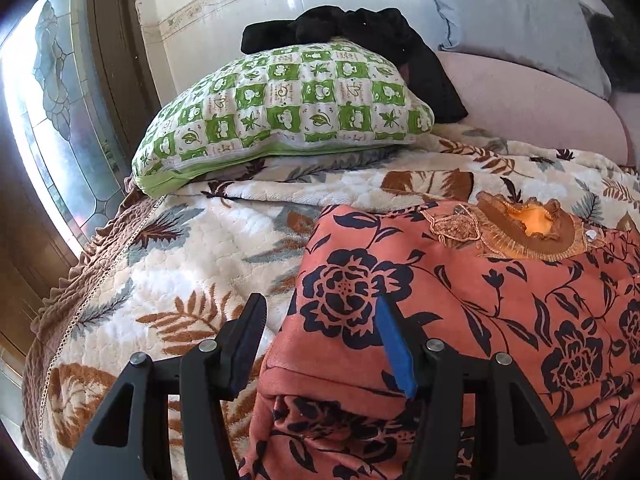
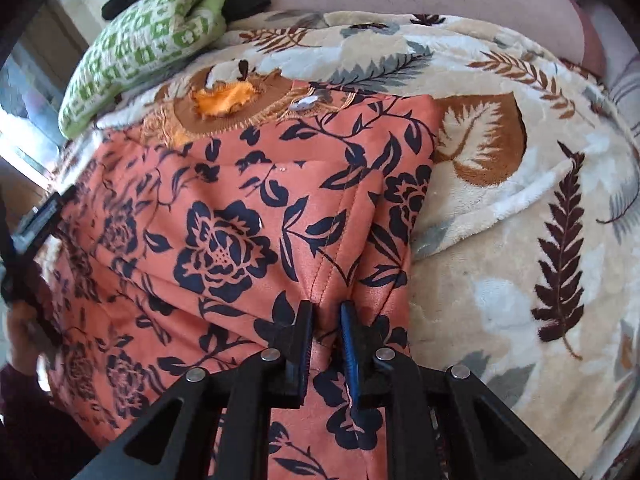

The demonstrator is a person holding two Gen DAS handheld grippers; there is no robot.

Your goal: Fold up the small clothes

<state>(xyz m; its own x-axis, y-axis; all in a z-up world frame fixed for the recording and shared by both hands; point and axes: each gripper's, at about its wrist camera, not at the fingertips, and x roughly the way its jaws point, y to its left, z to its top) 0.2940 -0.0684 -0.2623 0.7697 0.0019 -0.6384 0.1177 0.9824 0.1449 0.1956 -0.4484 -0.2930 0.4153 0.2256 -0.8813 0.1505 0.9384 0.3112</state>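
My right gripper point(image 2: 326, 344) has its jaws clamped on a ridge of the rust-orange, navy-flowered garment point(image 2: 224, 216), which lies on the leaf-patterned fleece blanket point(image 2: 520, 264) covering the bed. My left gripper point(image 1: 320, 344) has its jaws apart around the garment's folded edge. I should close the left before lifting, then carry both sides evenly so the fold lands square.

The orange dark-flowered garment point(image 2: 240, 216) lies on the cream leaf-patterned plush blanket point(image 2: 520, 208). At its eleven o'clock, the green-and-white checked quilted pillow point(image 1: 280, 108) rests on that blanket, with black bunched cloth point(image 1: 352, 32) on top.
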